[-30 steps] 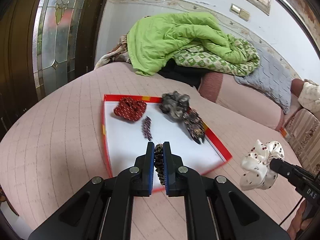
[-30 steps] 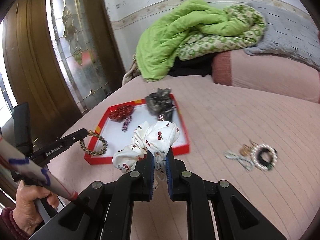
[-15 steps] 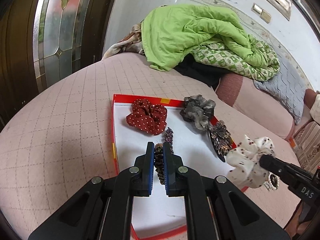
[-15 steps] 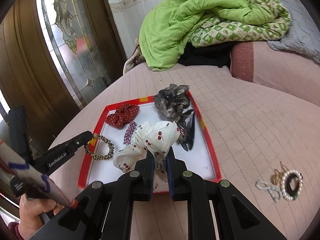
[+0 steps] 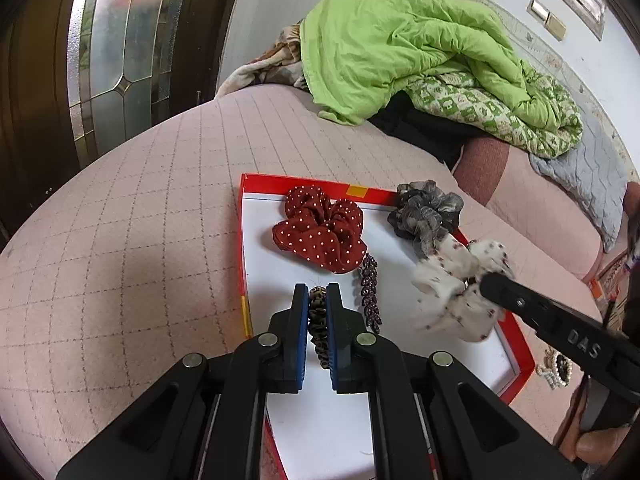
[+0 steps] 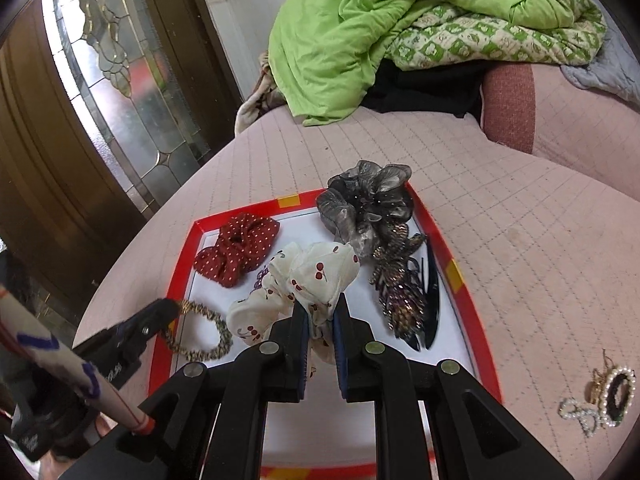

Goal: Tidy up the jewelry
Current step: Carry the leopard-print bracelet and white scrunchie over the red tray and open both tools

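Two grippers over the red-rimmed tray (image 5: 243, 248) w/ white floor, which sits on the pink quilted bed (image 5: 120, 248); left gripper (image 5: 318, 300) has fingers clenched on a thin leopard-print hair tie (image 5: 319, 320), seen as a loop (image 6: 200, 334) hanging over the tray's near-left part in the right wrist view; right gripper (image 6: 322, 314) has fingers grasping the white cherry-print scrunchie (image 6: 308, 280), held above the tray's middle, approx. over the small purple beaded clip (image 5: 370, 292); in the left wrist view the scrunchie is blurred, nr the tray's right rim.

Inside tray: red polka-dot scrunchie (image 6: 236, 252) at far left; grey sheer scrunchie (image 6: 364, 200) at far right corner, partly over the rim; sequinned leaf-shaped hair clip (image 6: 396, 284) and black hair clip (image 6: 432, 292) along the right side, touching each other.

Outside tray, on the bed well to its right: pearl-rimmed ring-shaped piece (image 6: 618, 394), a pearl clip (image 6: 578, 416) and a small gold item, bunched together.

Far end of bed: lime-green quilt (image 5: 400, 52) piled w/ a green-and-white patterned one; stained-glass door (image 5: 116, 48) at left.
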The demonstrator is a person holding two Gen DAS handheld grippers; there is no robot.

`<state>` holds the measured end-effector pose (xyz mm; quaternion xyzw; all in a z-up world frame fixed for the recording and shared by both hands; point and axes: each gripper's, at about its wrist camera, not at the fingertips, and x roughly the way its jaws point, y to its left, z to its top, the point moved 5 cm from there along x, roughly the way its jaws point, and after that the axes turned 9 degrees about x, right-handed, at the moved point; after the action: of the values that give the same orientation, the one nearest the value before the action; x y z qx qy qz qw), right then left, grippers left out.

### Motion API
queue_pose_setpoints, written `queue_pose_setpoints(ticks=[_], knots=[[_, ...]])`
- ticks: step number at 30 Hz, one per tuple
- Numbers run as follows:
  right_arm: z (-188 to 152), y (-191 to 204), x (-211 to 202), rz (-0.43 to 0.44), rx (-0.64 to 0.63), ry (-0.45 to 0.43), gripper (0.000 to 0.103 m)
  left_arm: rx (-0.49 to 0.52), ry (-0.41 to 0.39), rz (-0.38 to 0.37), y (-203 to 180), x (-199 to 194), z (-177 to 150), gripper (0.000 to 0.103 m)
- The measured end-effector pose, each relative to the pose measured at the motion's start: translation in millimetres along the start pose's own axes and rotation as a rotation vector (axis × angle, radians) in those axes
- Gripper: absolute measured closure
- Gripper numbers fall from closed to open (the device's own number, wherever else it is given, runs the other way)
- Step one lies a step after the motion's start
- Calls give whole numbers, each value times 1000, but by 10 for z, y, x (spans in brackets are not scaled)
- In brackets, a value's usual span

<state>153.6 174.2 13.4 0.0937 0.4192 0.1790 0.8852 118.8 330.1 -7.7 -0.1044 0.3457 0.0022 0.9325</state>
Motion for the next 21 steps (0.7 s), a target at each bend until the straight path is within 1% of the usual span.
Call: queue_pose_setpoints(ticks=[3, 11, 21], knots=[[11, 51, 91, -14, -17, 3, 89, 13, 3, 7, -16, 24, 7, 96], [58, 54, 311, -35, -20, 22, 89, 5, 16, 16, 32, 76, 1, 96], [27, 83, 459, -54, -34, 43, 88, 13, 25, 22, 37, 109, 15, 96]])
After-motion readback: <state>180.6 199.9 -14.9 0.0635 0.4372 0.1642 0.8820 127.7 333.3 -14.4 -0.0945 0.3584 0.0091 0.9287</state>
